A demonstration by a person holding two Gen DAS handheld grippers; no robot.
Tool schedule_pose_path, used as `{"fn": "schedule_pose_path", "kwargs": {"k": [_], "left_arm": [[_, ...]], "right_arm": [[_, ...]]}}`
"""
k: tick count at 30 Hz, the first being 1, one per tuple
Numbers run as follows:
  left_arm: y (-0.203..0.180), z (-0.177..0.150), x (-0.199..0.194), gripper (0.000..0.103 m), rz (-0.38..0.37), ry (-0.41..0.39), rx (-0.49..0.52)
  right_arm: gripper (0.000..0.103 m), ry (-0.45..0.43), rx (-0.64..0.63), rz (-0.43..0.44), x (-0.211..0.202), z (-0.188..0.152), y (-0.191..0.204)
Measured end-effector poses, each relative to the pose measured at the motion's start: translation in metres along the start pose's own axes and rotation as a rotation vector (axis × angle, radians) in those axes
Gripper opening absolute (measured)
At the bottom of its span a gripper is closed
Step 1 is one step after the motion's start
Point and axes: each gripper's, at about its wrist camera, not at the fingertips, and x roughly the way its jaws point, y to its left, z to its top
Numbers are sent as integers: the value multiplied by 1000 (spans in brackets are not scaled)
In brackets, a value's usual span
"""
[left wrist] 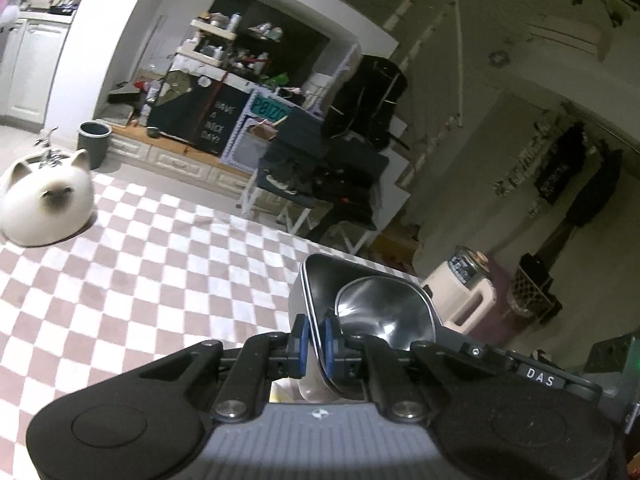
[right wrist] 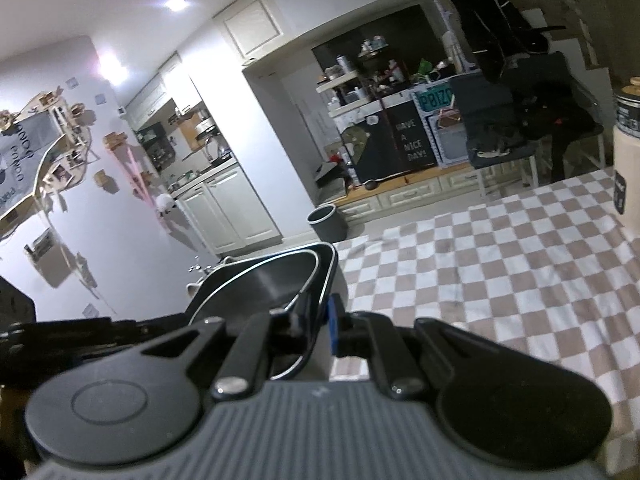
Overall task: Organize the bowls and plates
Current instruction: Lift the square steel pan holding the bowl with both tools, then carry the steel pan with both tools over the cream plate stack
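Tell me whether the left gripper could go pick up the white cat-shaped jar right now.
Probably not: the left gripper is shut on the rim of the nested steel bowls. The path over the checkered cloth to the cat-shaped jar looks free.

Left gripper (left wrist: 316,340): jaws closed tight, blue pads (left wrist: 303,338) pinching a thin metal rim between them. Gripper is pointing forward and somewhat downward, tilted in roll.

Right gripper (right wrist: 320,326): jaws nearly closed, also clamping a thin metal rim; one blue pad (right wrist: 333,326) is showing, the other is hidden behind the rim. It is pointing forward and somewhat downward.
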Motion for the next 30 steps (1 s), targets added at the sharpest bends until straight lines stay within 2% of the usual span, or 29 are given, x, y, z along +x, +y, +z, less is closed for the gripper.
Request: {"fn": "schedule_pose_path", "kwargs": {"k": [7, 18, 30], "left_arm": [[15, -11, -12, 8, 38, 9, -16], [36, -25, -9, 8, 115, 82, -63], [57, -37, 15, 8, 208, 210, -70]], "right_arm": [[11, 46, 13, 7, 3, -11, 10], [11, 136, -5, -23, 12, -25, 24], [11, 285, -83, -123, 39, -41, 33]]}}
